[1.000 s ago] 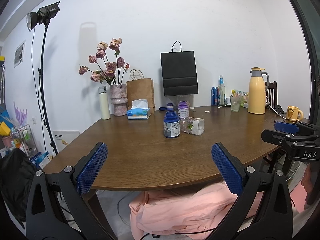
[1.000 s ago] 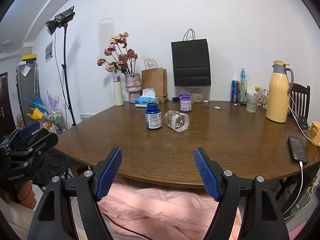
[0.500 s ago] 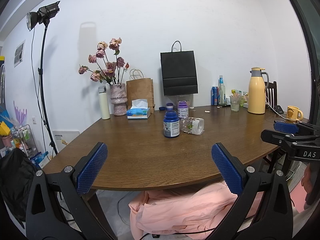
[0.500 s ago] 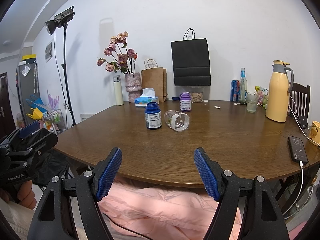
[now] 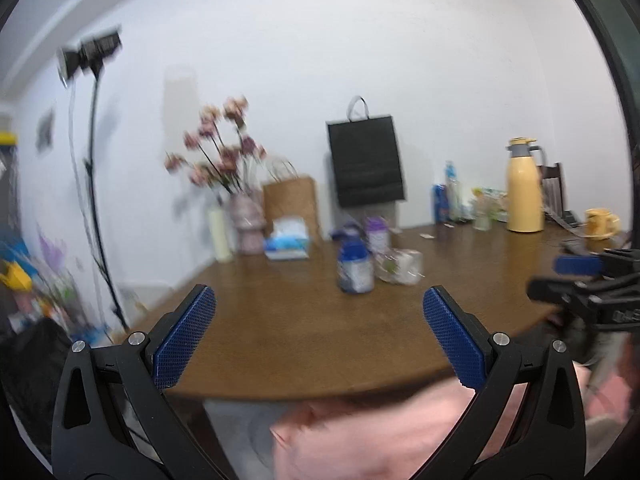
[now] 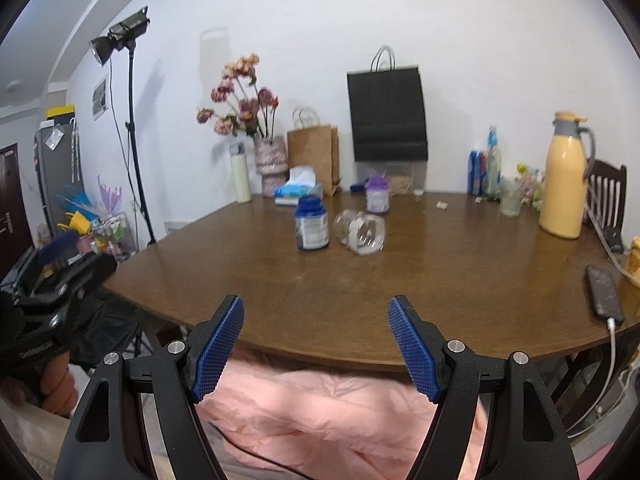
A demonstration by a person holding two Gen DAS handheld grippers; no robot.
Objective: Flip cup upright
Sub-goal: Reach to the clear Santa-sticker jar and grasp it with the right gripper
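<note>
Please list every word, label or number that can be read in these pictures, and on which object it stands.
None can be read.
Blue bottle: white label, print too small.
Purple jar: label blurred.
Blue can: markings illegible.
Left hand-held gripper: lettering on its body too dark.

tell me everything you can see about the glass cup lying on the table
The clear glass cup lies tipped on its side on the brown wooden table, mouth turned toward the camera and slightly right. It looks empty, with a greenish print showing through the wall. It rests just right of the blue-capped bottle, close but apparently not touching. Both tongs are open and far from it.
</note>
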